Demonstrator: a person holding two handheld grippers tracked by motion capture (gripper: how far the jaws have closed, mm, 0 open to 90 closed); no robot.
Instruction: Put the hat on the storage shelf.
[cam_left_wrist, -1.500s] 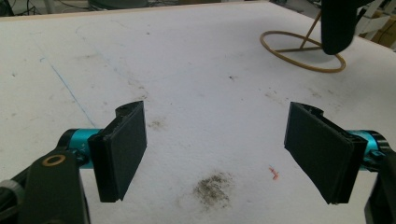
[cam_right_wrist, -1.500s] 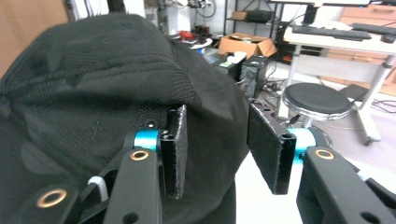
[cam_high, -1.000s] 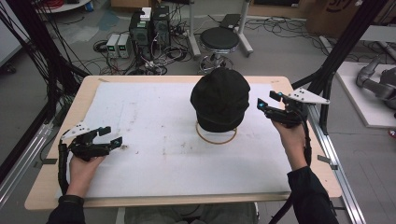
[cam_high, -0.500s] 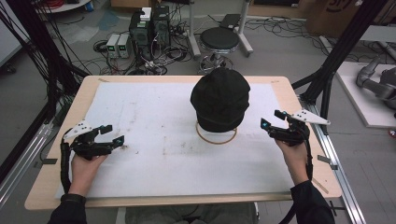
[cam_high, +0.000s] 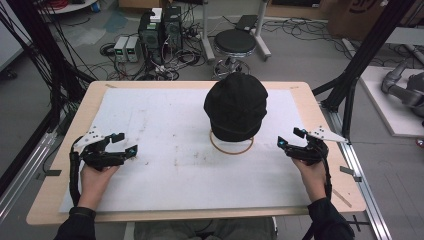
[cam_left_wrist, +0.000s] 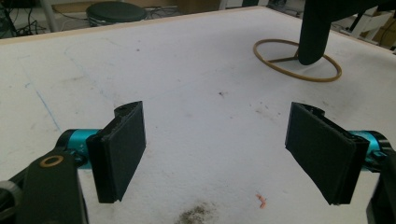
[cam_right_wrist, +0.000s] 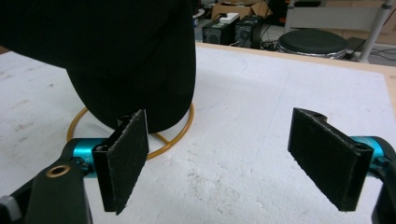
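Observation:
A black knit hat (cam_high: 236, 106) sits on a stand whose gold wire ring (cam_high: 231, 149) rests on the white mat (cam_high: 165, 125). My right gripper (cam_high: 290, 137) hovers low over the mat just right of the hat. Its jaws have just been opening and hold nothing. In the right gripper view the hat (cam_right_wrist: 116, 56) and the ring (cam_right_wrist: 173, 140) lie beyond the left pad, with my right gripper (cam_right_wrist: 219, 158) spread wide. My left gripper (cam_high: 127, 143) is open over the mat at the left, far from the hat. Its own view shows my left gripper (cam_left_wrist: 215, 154) over bare mat.
The mat covers a wooden table (cam_high: 320, 115) and carries small dirt specks (cam_left_wrist: 196, 214). Behind the table stand a black stool (cam_high: 235, 42) and electronics boxes with cables (cam_high: 160, 30). Black frame posts (cam_high: 360, 65) rise at both sides.
My right gripper has dropped from beside the hat to just above the mat and drawn slightly away, its jaws spreading wider. The left gripper has stayed put.

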